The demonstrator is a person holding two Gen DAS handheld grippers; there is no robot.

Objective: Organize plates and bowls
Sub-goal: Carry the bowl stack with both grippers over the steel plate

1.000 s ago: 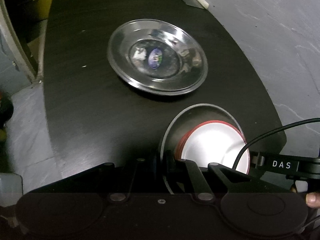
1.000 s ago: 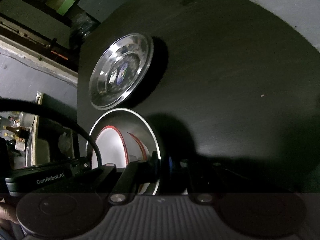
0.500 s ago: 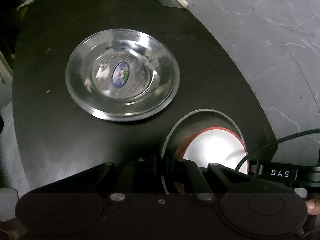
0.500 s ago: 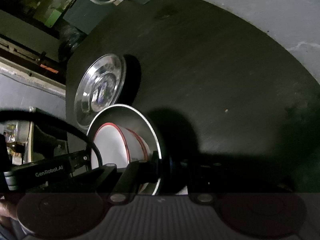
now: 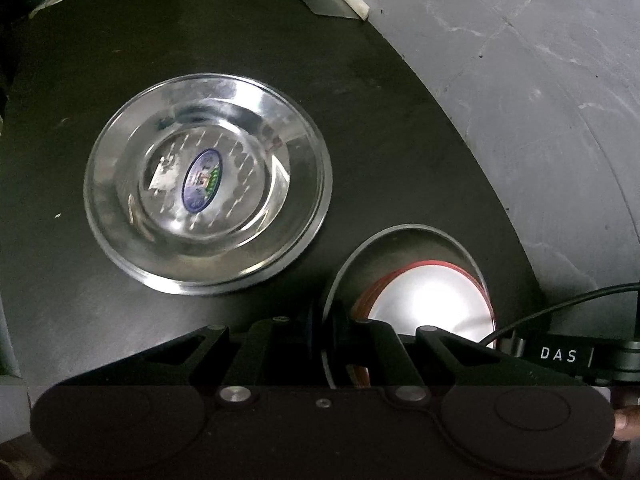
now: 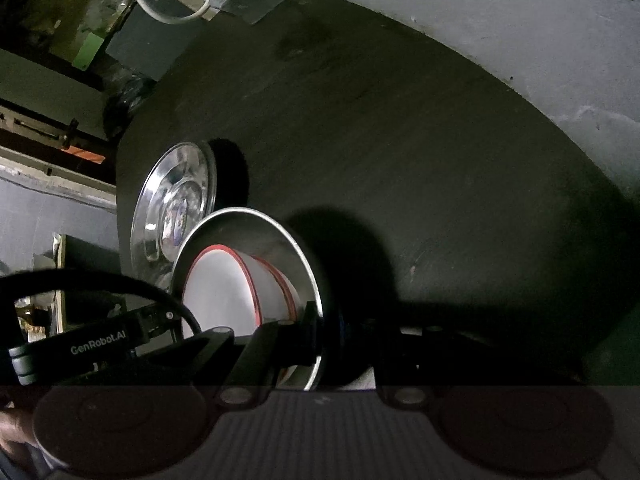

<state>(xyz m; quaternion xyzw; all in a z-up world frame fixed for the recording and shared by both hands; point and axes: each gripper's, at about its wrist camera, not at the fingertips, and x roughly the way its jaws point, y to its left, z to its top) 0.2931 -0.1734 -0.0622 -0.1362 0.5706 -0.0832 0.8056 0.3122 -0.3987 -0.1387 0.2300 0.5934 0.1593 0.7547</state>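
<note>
Dark round table (image 5: pixel 400 128) on grey floor (image 5: pixel 552 80) — both claws (image 5: pixel 326 320) (image 6: pixel 332 320) clamping steel bowl (image 5: pixel 404 240); steel plate (image 5: pixel 208 184) beside

- The steel plate (image 5: pixel 208 216) lies flat on the round table (image 5: pixel 400 152), toward its left side in the left wrist view.
- The steel bowl (image 5: pixel 404 248) sits right of the plate and nearer the camera — whether their rims touch cannot be told.
- A smaller bowl (image 5: pixel 432 300) is nested inside the steel bowl.
- The left gripper (image 5: pixel 326 332) straddles the steel bowl's near-left rim; the right gripper (image 6: pixel 326 320) straddles its opposite rim.
</note>
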